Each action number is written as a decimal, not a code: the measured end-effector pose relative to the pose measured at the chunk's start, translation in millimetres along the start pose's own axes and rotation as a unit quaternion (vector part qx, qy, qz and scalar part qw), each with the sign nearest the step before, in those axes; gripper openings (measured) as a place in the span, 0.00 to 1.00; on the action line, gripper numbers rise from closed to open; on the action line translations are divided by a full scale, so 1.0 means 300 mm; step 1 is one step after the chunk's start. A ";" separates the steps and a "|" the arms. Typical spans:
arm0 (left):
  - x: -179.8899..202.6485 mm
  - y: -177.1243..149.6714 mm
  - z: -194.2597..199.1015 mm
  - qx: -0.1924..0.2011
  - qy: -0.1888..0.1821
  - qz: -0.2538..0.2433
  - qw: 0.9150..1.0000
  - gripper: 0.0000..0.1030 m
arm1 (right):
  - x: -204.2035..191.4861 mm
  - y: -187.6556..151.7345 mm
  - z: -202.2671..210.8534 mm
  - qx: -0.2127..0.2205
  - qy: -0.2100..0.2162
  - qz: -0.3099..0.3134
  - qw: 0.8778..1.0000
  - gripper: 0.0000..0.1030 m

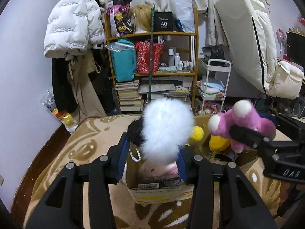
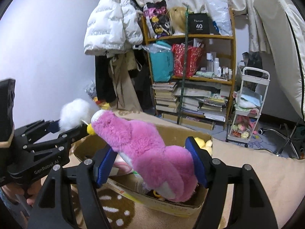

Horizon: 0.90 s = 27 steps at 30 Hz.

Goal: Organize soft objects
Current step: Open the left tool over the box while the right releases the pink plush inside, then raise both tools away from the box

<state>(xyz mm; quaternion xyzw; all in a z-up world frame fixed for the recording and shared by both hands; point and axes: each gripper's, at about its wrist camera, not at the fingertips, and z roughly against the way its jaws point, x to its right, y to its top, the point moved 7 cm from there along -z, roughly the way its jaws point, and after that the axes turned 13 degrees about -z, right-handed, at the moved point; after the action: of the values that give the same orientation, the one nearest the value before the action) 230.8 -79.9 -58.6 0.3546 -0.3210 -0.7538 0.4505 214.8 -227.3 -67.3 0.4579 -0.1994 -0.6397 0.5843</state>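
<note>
My left gripper (image 1: 152, 147) holds a white fluffy toy (image 1: 165, 127) with a black part and a bead string, its blue pads pressing on both sides, just above an open cardboard box (image 1: 158, 192). To its right, my right gripper (image 1: 253, 126) carries a pink plush (image 1: 246, 120) with white tips. In the right wrist view the right gripper (image 2: 151, 145) is shut on the pink plush (image 2: 144, 145) over the box (image 2: 171, 206). The left gripper (image 2: 70, 127) and white toy (image 2: 76, 112) are on the left there. Yellow plush (image 1: 219, 143) and a pale pink soft item (image 1: 162, 169) lie in the box.
The box rests on a beige and brown patterned blanket (image 1: 91, 133). Behind stand a crowded wooden shelf (image 1: 152, 72) with books and bags, a white trolley (image 1: 215, 87), hanging jackets (image 1: 72, 24) on the left and a leaning cream mattress (image 1: 247, 38) on the right.
</note>
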 end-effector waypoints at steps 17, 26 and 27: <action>0.043 -0.043 -0.053 -0.029 0.001 -0.006 1.000 0.66 | 0.066 -0.009 -0.043 -0.019 0.002 -0.044 0.999 0.80; -0.007 -0.084 -0.006 -0.046 0.021 0.012 0.999 0.79 | 0.055 0.021 0.019 0.001 0.003 -0.048 0.999 0.89; -0.012 -0.084 0.007 -0.045 0.024 0.013 0.999 0.81 | 0.053 0.024 0.028 0.004 0.002 -0.049 0.999 0.91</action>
<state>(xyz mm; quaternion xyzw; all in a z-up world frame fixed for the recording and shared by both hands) 219.0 -66.5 -77.0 0.3479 -0.2804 -0.7530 0.4831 213.5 -246.3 -63.0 0.4706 -0.1778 -0.6656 0.5513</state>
